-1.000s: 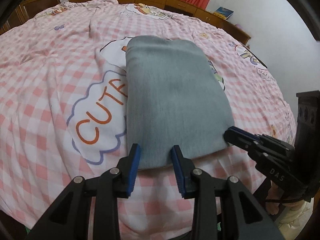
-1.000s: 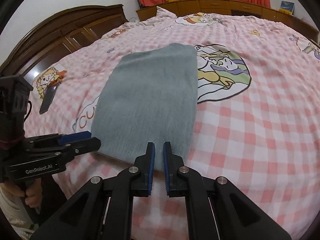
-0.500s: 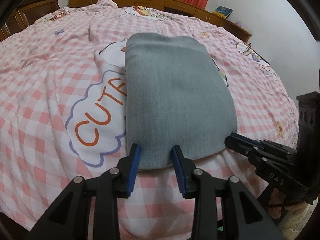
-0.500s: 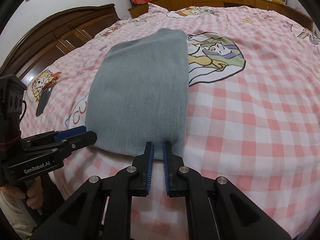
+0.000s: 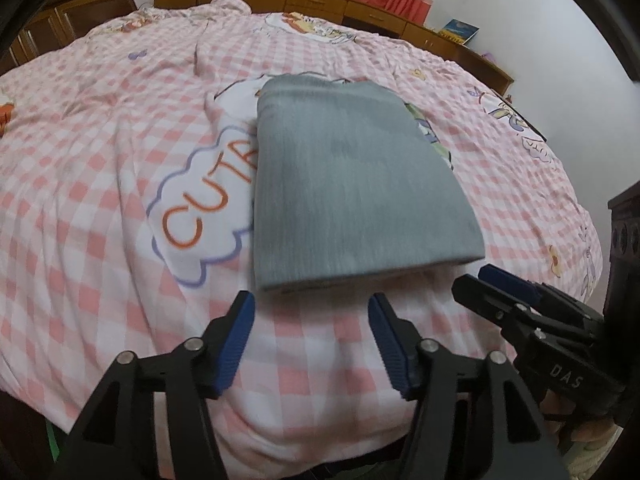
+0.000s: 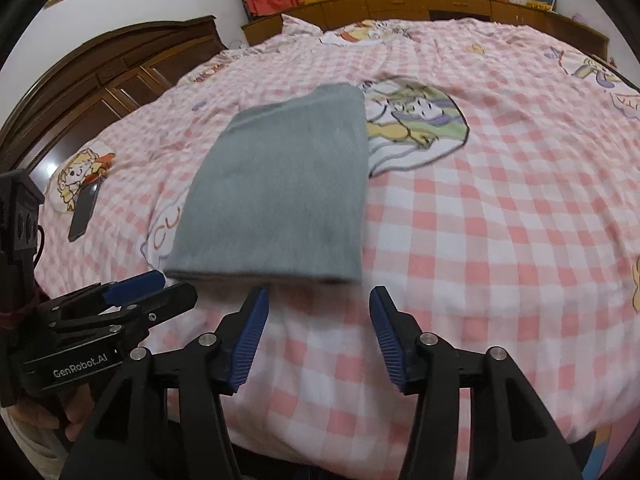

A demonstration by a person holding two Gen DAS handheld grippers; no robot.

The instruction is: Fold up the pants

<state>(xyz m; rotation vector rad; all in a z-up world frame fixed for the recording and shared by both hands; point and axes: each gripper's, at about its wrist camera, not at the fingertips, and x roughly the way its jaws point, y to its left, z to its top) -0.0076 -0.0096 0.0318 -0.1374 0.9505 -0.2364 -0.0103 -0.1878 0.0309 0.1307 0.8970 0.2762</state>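
Note:
The grey pants point(image 5: 352, 188) lie folded into a flat rectangle on the pink checked bedspread point(image 5: 100, 184). They also show in the right wrist view point(image 6: 280, 196). My left gripper point(image 5: 311, 304) is open and empty, just short of the pants' near edge. My right gripper point(image 6: 319, 294) is open and empty, also just short of that edge. Each gripper shows in the other's view, the right one point(image 5: 480, 284) at the pants' right corner, the left one point(image 6: 176, 288) at the left corner.
A dark phone point(image 6: 83, 210) lies on the bed at the left. A wooden headboard point(image 6: 120, 76) and low wooden cabinets point(image 6: 440, 4) line the far sides. A book point(image 5: 460, 31) rests on the cabinet. The bed's near edge drops off below the grippers.
Both grippers have opened wide and let go of the pants' near edge, then pulled back a little. The pants now lie flat on the bed.

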